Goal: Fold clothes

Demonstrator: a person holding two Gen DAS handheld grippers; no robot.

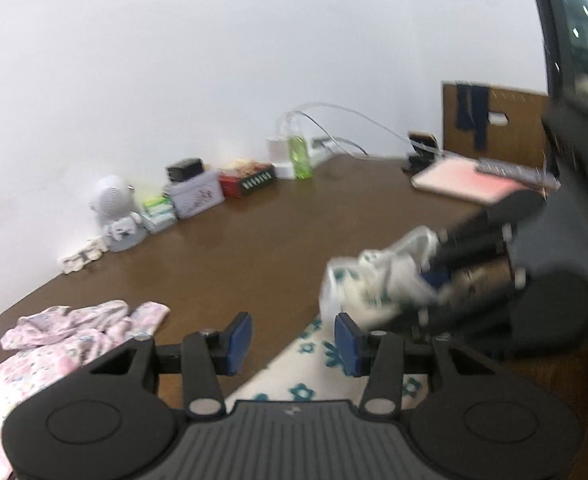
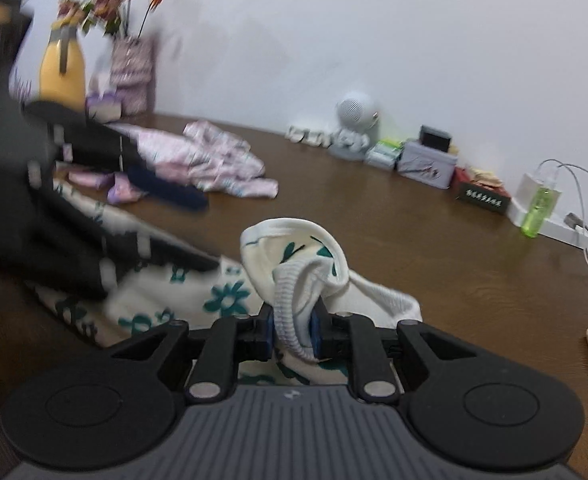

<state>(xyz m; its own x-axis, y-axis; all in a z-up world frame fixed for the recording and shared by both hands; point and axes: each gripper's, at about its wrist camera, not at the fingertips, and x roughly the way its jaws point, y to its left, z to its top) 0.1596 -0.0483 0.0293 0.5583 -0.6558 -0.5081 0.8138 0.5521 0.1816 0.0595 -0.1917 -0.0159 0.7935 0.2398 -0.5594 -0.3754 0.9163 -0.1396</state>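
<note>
While the right gripper [image 2: 292, 330] clamped its blue pads on a bunched fold of the white garment with teal flowers [image 2: 294, 272], the cloth rose in a loop just ahead of its fingertips and trailed away to its left, down onto the brown table [image 2: 434, 248]. Seen from the left wrist, the left gripper [image 1: 292, 338] stood with its jaws apart and nothing between the pads, the flat part of the same garment lying just beyond and below its right finger. Off to that gripper's right, the other tool held the lifted cloth above the table. A crumpled pink floral garment [image 1: 73, 332] lay close to the left gripper's left side, apart from the white one. Farther ahead, along the wall, stood a small white fan [image 1: 111, 204], a few boxes and a green bottle [image 1: 300, 156].
</note>
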